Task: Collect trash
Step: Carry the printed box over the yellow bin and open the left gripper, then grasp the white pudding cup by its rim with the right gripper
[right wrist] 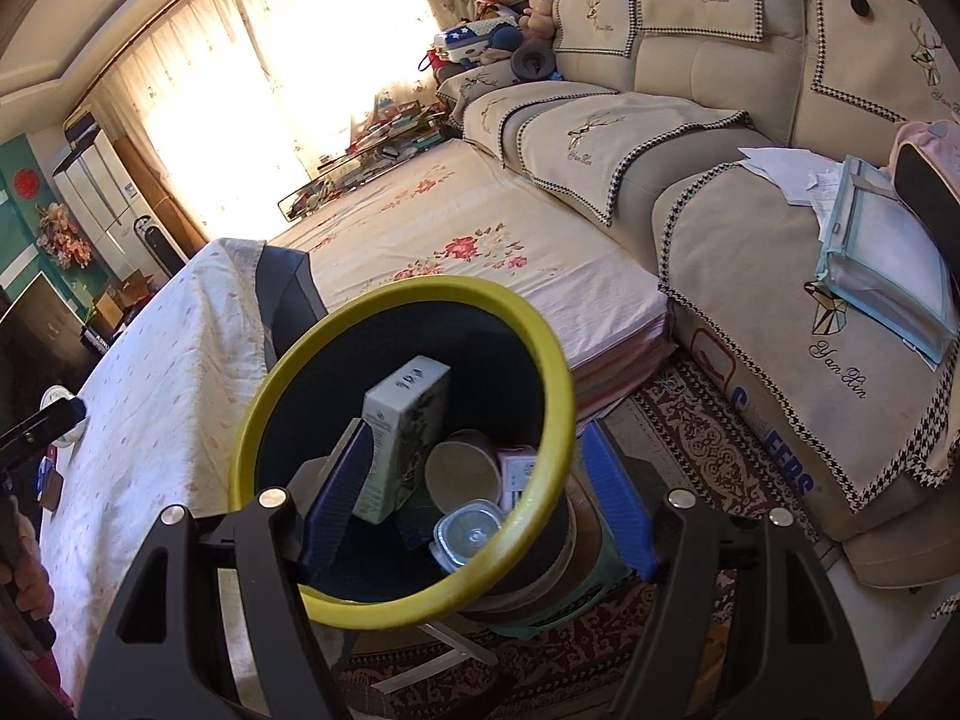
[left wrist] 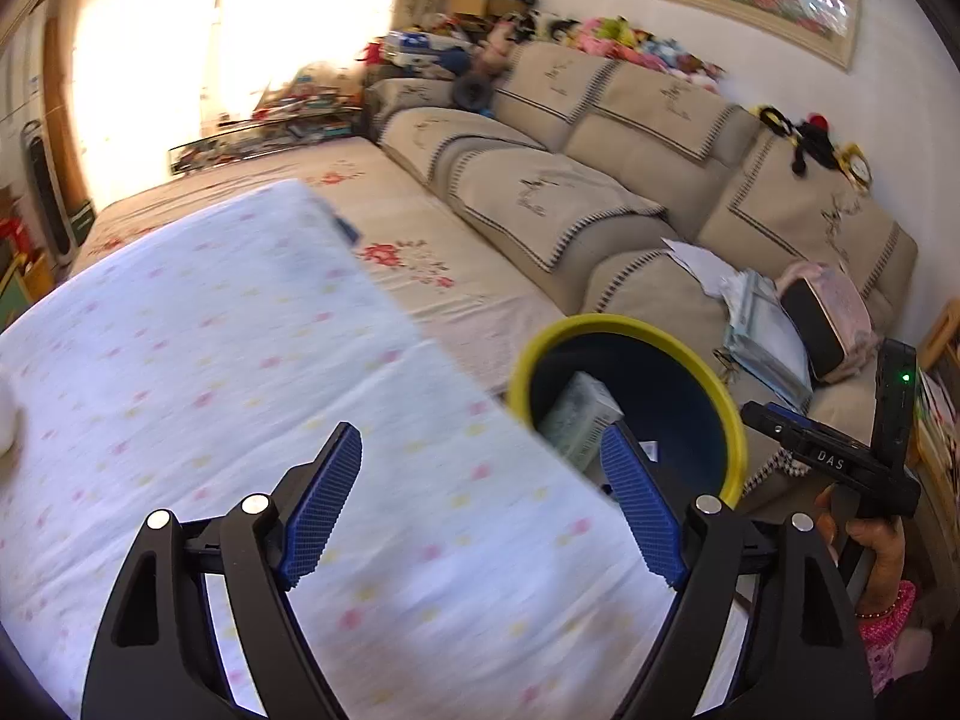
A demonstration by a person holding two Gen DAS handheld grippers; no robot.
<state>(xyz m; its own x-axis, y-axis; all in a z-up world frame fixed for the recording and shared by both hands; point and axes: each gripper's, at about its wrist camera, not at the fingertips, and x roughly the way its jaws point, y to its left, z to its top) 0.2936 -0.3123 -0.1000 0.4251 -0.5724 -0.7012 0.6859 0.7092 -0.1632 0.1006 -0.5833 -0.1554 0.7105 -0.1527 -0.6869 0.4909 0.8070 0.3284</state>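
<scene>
Left claw (left wrist: 480, 504) spread, empty, over the table (left wrist: 210, 360). Right claw (right wrist: 474, 498) astride the bin (right wrist: 336, 354) rim, pinching its wall. Inside: box (right wrist: 408, 414), cup (right wrist: 462, 474), tub (right wrist: 468, 534). Light, stiff; likely best gripped across narrow sides.

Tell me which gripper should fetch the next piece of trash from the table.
Left. The left gripper hangs with jaws open and empty over the cloth-covered table. The right gripper straddles the rim of the yellow-rimmed bin, so it looks busy with that.
</scene>
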